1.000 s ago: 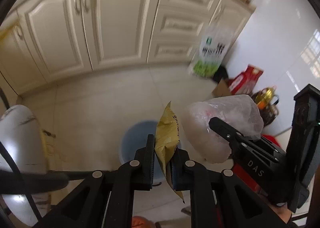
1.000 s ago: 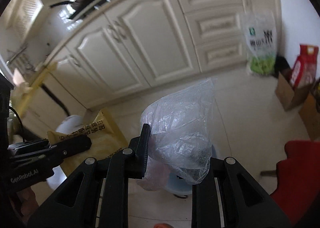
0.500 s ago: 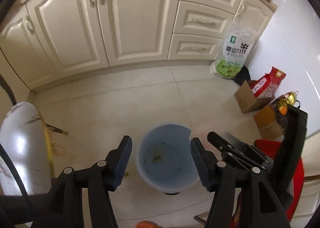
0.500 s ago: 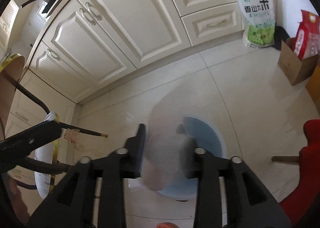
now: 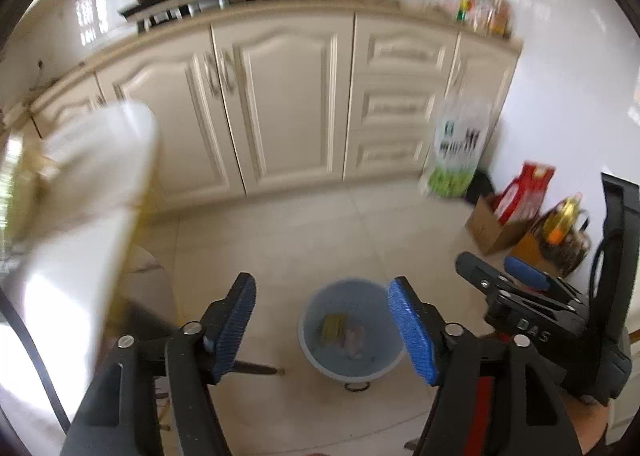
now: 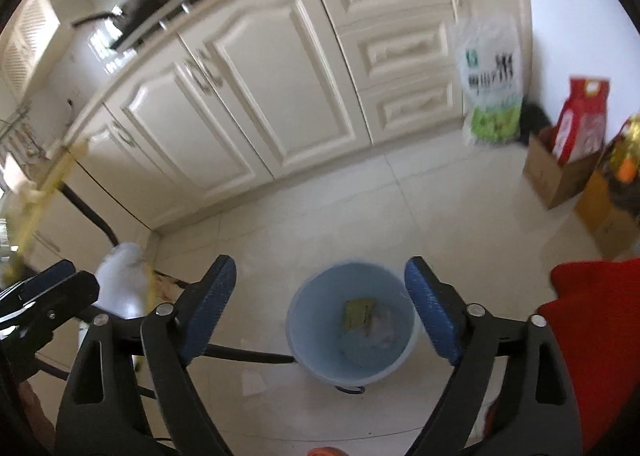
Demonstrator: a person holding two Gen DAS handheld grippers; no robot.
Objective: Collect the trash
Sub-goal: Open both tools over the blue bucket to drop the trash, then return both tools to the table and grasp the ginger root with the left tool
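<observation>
Both grippers, left gripper (image 5: pixel 322 326) and right gripper (image 6: pixel 320 310), hang empty with jaws opening above the blue bin (image 6: pixel 304 352), where the yellow wrapper (image 6: pixel 358 312) and plastic bag (image 6: pixel 382 326) lie

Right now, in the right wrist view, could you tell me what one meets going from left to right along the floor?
White chair seat → blue bucket holding the yellow wrapper → rice bag → cardboard box with the red bag.
</observation>
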